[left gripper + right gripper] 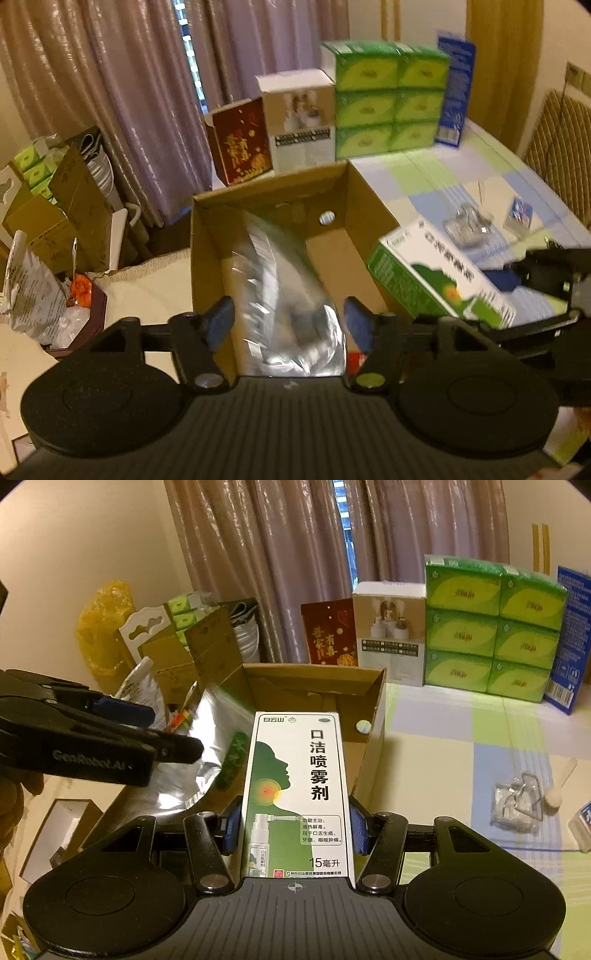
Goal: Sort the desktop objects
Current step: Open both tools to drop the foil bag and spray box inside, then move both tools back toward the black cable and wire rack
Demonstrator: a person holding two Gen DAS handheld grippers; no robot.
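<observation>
Left tongs (290, 325) parted, tilted downward; right tongs (293, 829) clamped, tilted downward.

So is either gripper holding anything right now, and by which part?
The right gripper holds the green-and-white spray carton by its long sides near the bottom. The left gripper stands open, with the silver foil bag loose between its fingers.

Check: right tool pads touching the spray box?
Touching. The right wrist view shows both blue pads pressed flat against the sides of the spray box, no gap.
</observation>
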